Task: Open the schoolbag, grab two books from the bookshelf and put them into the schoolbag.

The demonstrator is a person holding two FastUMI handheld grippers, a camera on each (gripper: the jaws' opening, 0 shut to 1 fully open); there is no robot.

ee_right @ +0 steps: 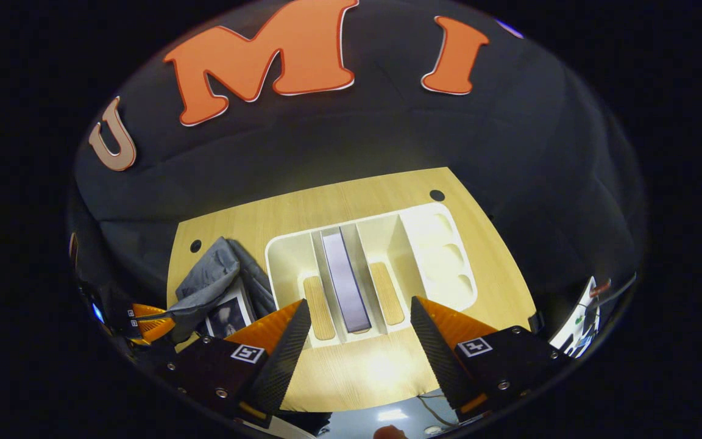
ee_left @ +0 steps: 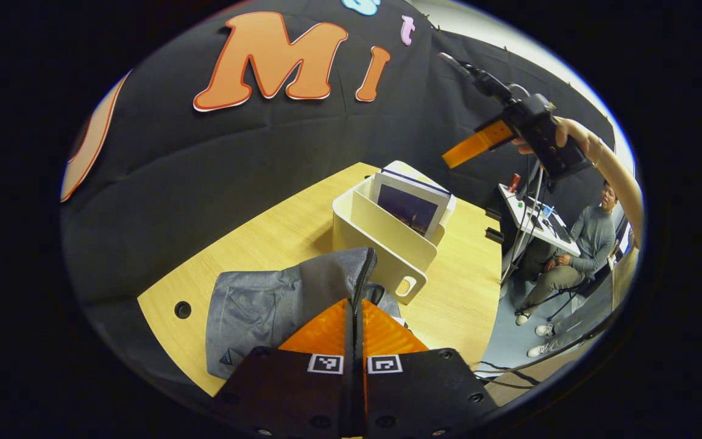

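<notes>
The grey schoolbag (ee_left: 253, 305) lies on the wooden table (ee_left: 278, 231), and my left gripper (ee_left: 354, 303) is shut on its zip edge, holding the flap up. Behind it stands the white bookshelf (ee_left: 387, 238) with a book (ee_left: 412, 207) upright in a slot. My right gripper (ee_left: 464, 151) hangs high above the shelf in a hand. From above, my right gripper (ee_right: 357, 320) is open over the bookshelf (ee_right: 436, 244), straddling the upright book (ee_right: 345, 280). The schoolbag (ee_right: 205, 280) gapes at the left with a book (ee_right: 227, 317) inside, and the left gripper (ee_right: 153, 323) holds its edge.
A person sits at a white desk (ee_left: 540, 225) beyond the table's right edge, with cables hanging near it. The table has a round hole (ee_left: 182, 310) near its left corner and another (ee_right: 437, 195) at the back. The black cloth wall closes off the far side.
</notes>
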